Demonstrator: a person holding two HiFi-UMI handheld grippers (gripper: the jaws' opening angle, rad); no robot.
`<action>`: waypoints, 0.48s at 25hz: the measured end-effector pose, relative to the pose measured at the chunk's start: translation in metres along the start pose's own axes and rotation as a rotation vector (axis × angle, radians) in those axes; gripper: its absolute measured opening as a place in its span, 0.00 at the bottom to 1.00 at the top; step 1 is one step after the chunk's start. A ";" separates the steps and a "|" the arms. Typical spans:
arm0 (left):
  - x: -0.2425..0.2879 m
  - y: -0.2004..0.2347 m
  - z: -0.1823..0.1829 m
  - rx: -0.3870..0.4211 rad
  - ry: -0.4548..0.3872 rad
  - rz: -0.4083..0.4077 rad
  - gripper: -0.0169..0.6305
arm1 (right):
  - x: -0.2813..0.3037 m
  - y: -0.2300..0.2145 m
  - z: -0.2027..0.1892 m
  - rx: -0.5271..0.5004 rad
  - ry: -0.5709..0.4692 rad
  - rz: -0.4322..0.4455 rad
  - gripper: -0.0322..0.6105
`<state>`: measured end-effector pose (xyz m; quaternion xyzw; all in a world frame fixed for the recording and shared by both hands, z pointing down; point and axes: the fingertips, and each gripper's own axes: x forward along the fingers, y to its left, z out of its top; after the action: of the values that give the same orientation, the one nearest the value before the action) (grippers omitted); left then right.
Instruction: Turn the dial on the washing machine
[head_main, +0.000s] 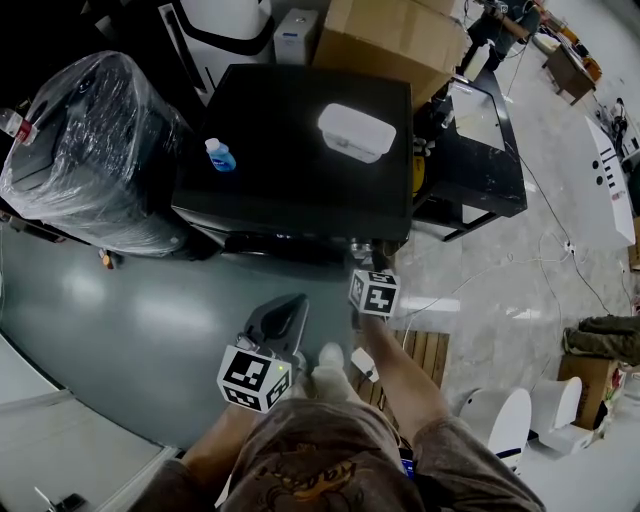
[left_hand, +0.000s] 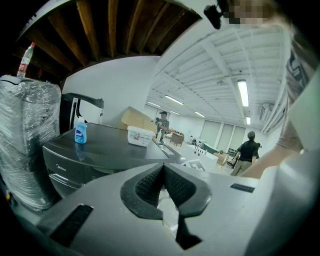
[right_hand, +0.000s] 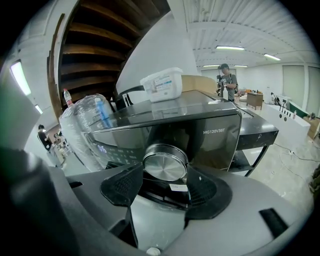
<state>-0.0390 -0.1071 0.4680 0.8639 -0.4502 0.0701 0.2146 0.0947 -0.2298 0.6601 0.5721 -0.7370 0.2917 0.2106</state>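
Note:
The black washing machine (head_main: 300, 130) stands in front of me, and its round silver dial (right_hand: 165, 162) sits on the glossy front panel (right_hand: 215, 135). My right gripper (right_hand: 165, 174) is up against that panel and is open. The dial lies between its two black pads (right_hand: 125, 187), which stand right at the dial's edges. In the head view the right gripper (head_main: 366, 262) reaches the washer's front under the right part of the top. My left gripper (left_hand: 163, 169) is shut with nothing in it, held low and back from the washer (left_hand: 100, 150), to the left of the right one (head_main: 285, 318).
On the washer's top lie a white lidded box (head_main: 356, 131) and a small blue bottle (head_main: 220, 155). A plastic-wrapped appliance (head_main: 90, 150) stands at the left, a black stand (head_main: 480, 150) at the right, cardboard boxes (head_main: 395, 35) behind. People stand far off in the hall.

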 end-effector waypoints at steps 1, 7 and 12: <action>-0.001 0.000 0.000 -0.001 0.000 0.001 0.02 | 0.000 0.000 0.000 0.010 0.002 0.004 0.44; -0.002 0.002 -0.002 -0.002 0.004 0.004 0.02 | 0.000 0.000 0.000 0.097 -0.008 0.041 0.44; -0.002 0.001 -0.005 -0.005 0.010 0.002 0.02 | 0.001 -0.001 -0.001 0.210 -0.027 0.091 0.44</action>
<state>-0.0407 -0.1041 0.4720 0.8626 -0.4501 0.0735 0.2190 0.0951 -0.2299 0.6610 0.5610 -0.7303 0.3688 0.1260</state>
